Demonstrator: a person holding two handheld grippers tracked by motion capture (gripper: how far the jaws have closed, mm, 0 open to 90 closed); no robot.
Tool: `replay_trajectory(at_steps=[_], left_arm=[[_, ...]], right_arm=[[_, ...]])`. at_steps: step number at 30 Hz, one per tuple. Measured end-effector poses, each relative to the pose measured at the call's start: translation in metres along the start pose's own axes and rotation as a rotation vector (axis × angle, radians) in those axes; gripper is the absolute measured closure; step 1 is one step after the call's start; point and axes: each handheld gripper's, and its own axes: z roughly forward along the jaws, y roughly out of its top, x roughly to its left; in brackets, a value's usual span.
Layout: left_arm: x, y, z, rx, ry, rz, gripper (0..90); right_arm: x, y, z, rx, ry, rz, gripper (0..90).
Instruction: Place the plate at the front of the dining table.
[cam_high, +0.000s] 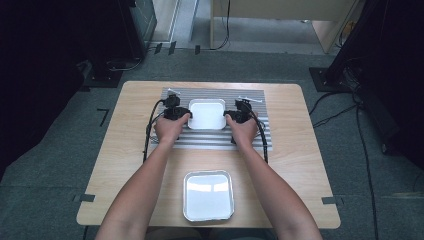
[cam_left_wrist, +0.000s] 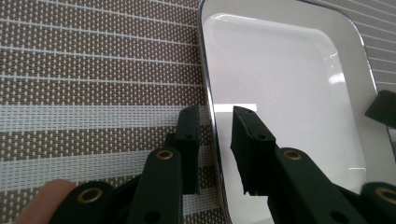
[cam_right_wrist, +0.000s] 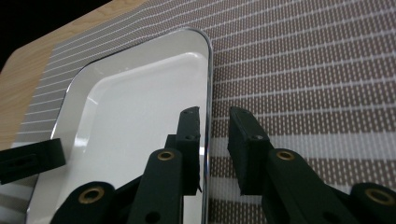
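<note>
- Pale wood forms the table (cam_high: 125, 150), on which a striped woven placemat (cam_high: 220, 140) is laid across the far half.
- At the left, the left gripper (cam_high: 176, 113) is held in the left hand (cam_high: 169, 129), just beside the left edge of a white tray (cam_high: 207, 114) that rests on the placemat.
- In the left gripper view, the left gripper (cam_left_wrist: 215, 135) is seen with its jaws apart and straddling the rim of the white tray (cam_left_wrist: 280, 84): one jaw is over the placemat (cam_left_wrist: 93, 70), the other over the tray's inside. Whether either jaw touches the rim cannot be told.
- Nearer the person, a second, metal-rimmed tray (cam_high: 208, 195) lies on the bare wood between the forearms, well apart from the first.
- At the right, the right gripper (cam_high: 236, 116) is held in the right hand (cam_high: 243, 131) at the white tray's right edge.
- In the right gripper view, the right gripper (cam_right_wrist: 215, 135) is likewise spread, with the rim of the white tray (cam_right_wrist: 140, 102) between its jaws and the placemat (cam_right_wrist: 303, 70) beneath the outer one. The tip of the other gripper is seen at the far rim.
</note>
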Motion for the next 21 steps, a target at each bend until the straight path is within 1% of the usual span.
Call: replay_trajectory(at_steps=[3, 5, 6, 8, 9, 15, 19, 21], left_arm=[[-0.003, -0.002, 0.000, 0.013, -0.007, 0.004, 74.6], [-0.007, -0.003, -0.001, 0.015, 0.007, 0.021, 75.0], [-0.008, -0.004, -0.001, 0.018, 0.014, 0.025, 75.6], [-0.009, -0.005, 0.000, 0.017, 0.021, 0.029, 76.9], [-0.009, -0.005, 0.000, 0.016, 0.019, 0.028, 77.2], [-0.014, -0.006, 0.001, 0.014, 0.007, 0.031, 76.7], [-0.018, -0.006, 0.000, 0.012, -0.008, 0.036, 73.9], [-0.019, -0.005, 0.000, 0.007, -0.014, 0.032, 71.9]], right_arm=[[-0.002, -0.005, -0.002, 0.035, 0.017, 0.011, 79.7], [-0.001, -0.008, -0.002, 0.046, 0.027, 0.011, 81.6], [0.001, -0.010, -0.003, 0.051, 0.025, 0.012, 82.0], [0.002, -0.013, -0.006, 0.045, 0.012, 0.012, 83.7], [0.002, -0.015, -0.008, 0.050, 0.007, 0.025, 85.0], [-0.001, -0.019, -0.013, 0.039, -0.004, 0.022, 84.9], [-0.005, -0.016, -0.013, 0.024, -0.013, 0.025, 84.9], [-0.006, -0.015, -0.014, 0.018, -0.011, 0.027, 84.5]])
